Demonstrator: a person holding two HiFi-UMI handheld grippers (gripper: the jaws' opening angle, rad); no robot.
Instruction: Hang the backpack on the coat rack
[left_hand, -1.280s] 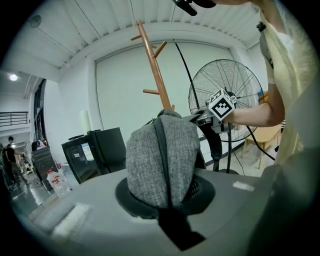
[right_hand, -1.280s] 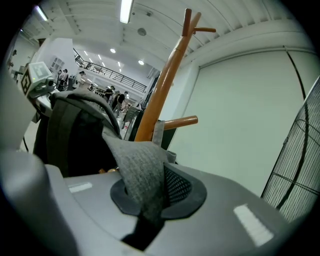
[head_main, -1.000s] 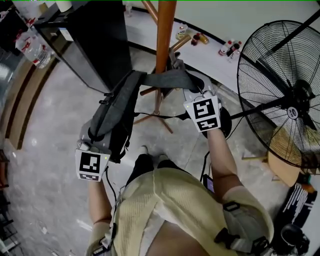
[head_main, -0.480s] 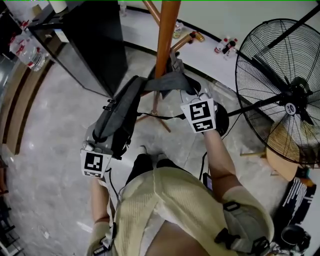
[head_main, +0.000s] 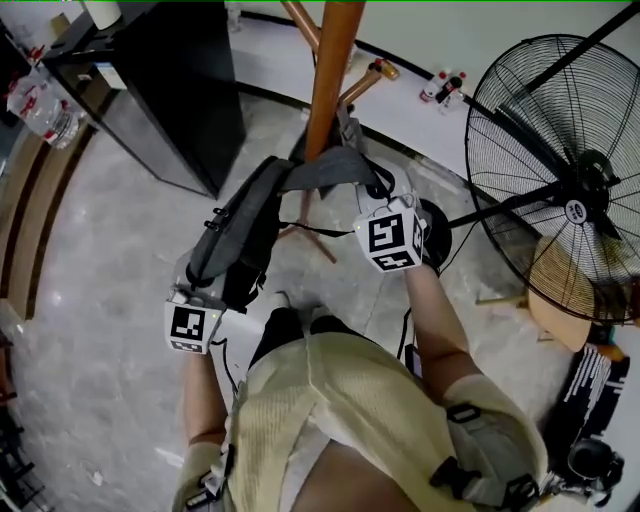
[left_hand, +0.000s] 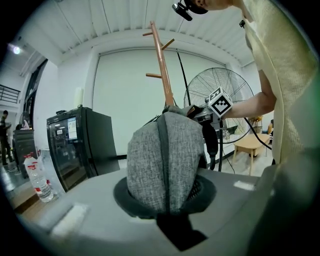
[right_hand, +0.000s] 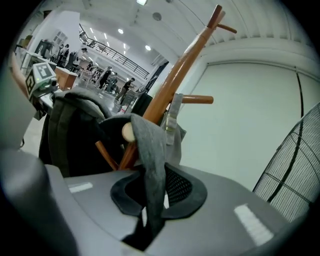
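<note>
One coat rack, one floor fan to its right, one black cabinet to its left, one backpack, and your two grippers.

The grey backpack hangs just left of the rack's pole, below its pegs. Its shoulder strap wraps across the front of the pole to the right side.

Your left gripper is clamped on a thick fold of the backpack's grey body. Its jaws have just been opening a little, with the fabric still filling the gap. Your right gripper, just right of the pole, pinches the strap, and its jaws have just been closing on it.

Against a second ago, the strap sits a bit lower on the pole, and both grippers have come down with it.

The rack's top is cut off in the head view, and its feet are mostly behind the backpack and your body. In the right gripper view a pale peg end shows beside the strap — whether the strap rests on it is unclear. The left gripper's jaw tips are buried under fabric.
</note>
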